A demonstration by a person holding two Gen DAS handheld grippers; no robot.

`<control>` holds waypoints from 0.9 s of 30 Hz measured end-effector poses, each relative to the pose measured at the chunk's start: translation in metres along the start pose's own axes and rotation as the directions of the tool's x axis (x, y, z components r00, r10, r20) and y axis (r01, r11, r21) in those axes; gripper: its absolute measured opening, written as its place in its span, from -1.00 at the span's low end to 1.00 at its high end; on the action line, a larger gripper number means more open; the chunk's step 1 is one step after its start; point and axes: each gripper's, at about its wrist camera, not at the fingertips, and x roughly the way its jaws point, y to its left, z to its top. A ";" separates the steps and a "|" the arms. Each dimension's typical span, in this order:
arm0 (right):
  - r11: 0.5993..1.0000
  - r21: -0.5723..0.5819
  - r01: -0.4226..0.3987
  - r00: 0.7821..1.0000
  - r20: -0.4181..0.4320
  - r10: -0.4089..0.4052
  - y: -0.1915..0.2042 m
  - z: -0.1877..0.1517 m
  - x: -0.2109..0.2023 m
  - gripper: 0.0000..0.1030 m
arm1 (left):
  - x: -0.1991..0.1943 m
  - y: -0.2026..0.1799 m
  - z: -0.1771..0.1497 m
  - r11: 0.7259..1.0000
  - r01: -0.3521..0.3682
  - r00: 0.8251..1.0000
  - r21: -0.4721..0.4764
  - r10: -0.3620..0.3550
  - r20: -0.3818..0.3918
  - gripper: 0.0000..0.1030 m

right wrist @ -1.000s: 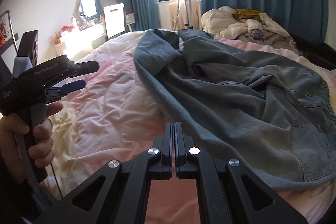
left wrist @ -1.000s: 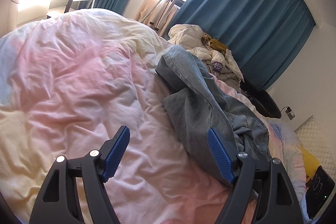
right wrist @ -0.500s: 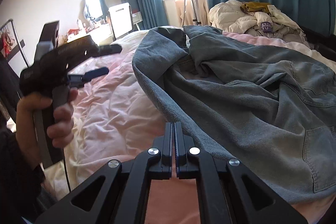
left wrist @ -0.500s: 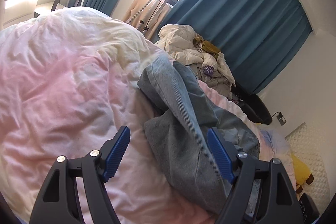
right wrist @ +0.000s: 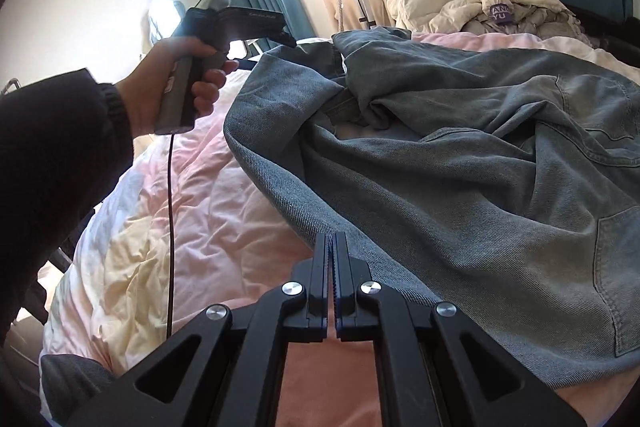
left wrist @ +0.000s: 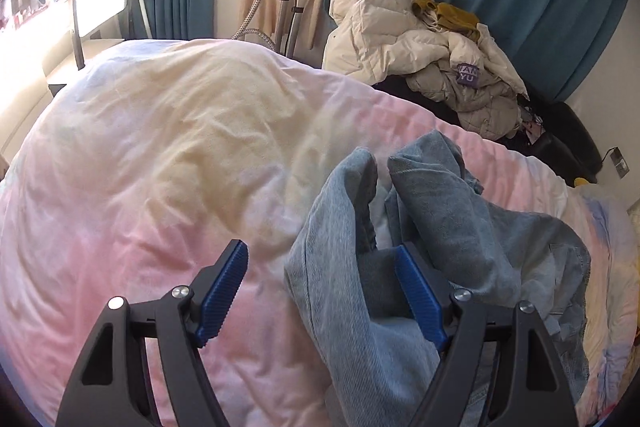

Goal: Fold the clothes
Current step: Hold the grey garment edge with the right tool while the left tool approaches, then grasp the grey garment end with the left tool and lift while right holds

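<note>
Fingers over rumpled grey-blue denim garment on duvet.

The crumpled blue-grey denim garment runs off the right edge of the right wrist view, so its full outline cannot be told; in the left wrist view its lower folds drop out of the bottom edge and hide the base of the blue-padded right finger; the black handheld left gripper has its fingertips buried behind a raised denim fold, so their spacing cannot be read there; the purple patch with white lettering on the heap of cream quilted jackets is too small to read fully; the dark knitted sleeve is cut by the left edge.
</note>
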 end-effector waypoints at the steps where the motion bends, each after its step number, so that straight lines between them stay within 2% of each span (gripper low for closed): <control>1: 1.000 -0.004 -0.002 1.000 -0.002 0.002 0.000 0.000 0.002 -0.96 | 0.009 -0.001 0.004 1.000 -0.018 1.000 0.009 0.019 -0.019 0.51; 3: 1.000 -0.011 -0.005 1.000 -0.002 0.005 -0.003 0.001 0.005 -0.96 | 0.028 -0.002 0.011 0.997 -0.069 0.996 0.025 0.070 -0.058 0.46; 5: 1.000 -0.010 -0.018 1.000 0.012 0.018 -0.008 0.001 0.007 -0.96 | 0.041 0.000 0.014 0.992 -0.121 0.990 0.028 0.123 -0.075 0.04; 6: 1.000 -0.012 -0.023 1.000 0.011 0.023 -0.011 0.001 0.010 -0.96 | 0.045 0.001 0.016 0.991 -0.135 0.988 0.025 0.136 -0.076 -0.07; 8: 1.000 -0.009 -0.025 1.000 -0.002 0.025 -0.015 0.000 0.018 -0.96 | 0.049 0.002 0.016 0.989 -0.147 0.985 0.021 0.148 -0.084 -0.69; 9: 1.000 -0.001 -0.029 1.000 -0.013 0.029 -0.018 0.000 0.022 -0.96 | 0.049 0.001 0.015 0.989 -0.148 0.985 0.020 0.150 -0.087 -0.75; 11: 1.000 0.006 -0.031 0.999 -0.030 0.031 -0.020 -0.001 0.029 -0.96 | 0.044 -0.002 0.014 0.987 -0.158 0.984 0.024 0.159 -0.082 -0.78; 13: 1.000 0.002 -0.030 0.999 -0.044 0.030 -0.019 -0.003 0.034 -0.96 | 0.029 -0.007 0.014 0.988 -0.154 0.987 0.034 0.155 -0.046 -0.81; 16: 0.999 -0.009 -0.040 0.998 -0.048 0.040 -0.015 -0.006 0.036 -0.96 | -0.013 -0.012 0.015 0.990 -0.141 0.988 0.033 0.139 0.061 -0.83; 18: 0.999 -0.033 -0.037 0.999 -0.038 0.036 -0.010 -0.008 0.034 -0.96 | -0.046 -0.013 0.014 0.991 -0.134 0.982 0.026 0.130 0.138 -0.83; 21: 0.997 -0.065 -0.032 0.999 -0.022 0.030 -0.003 -0.010 0.029 -0.96 | -0.103 -0.001 0.008 0.991 -0.129 0.958 -0.042 0.136 0.253 -0.84; 25: 0.997 -0.071 -0.026 1.000 -0.012 0.025 0.001 -0.009 0.024 -0.96 | -0.183 0.033 -0.015 0.984 -0.098 0.894 -0.147 0.152 0.422 -0.84; 27: 0.997 -0.069 -0.025 1.000 -0.009 0.024 0.002 -0.010 0.021 -0.96 | -0.211 0.056 -0.033 0.976 -0.079 0.879 -0.203 0.164 0.448 -0.84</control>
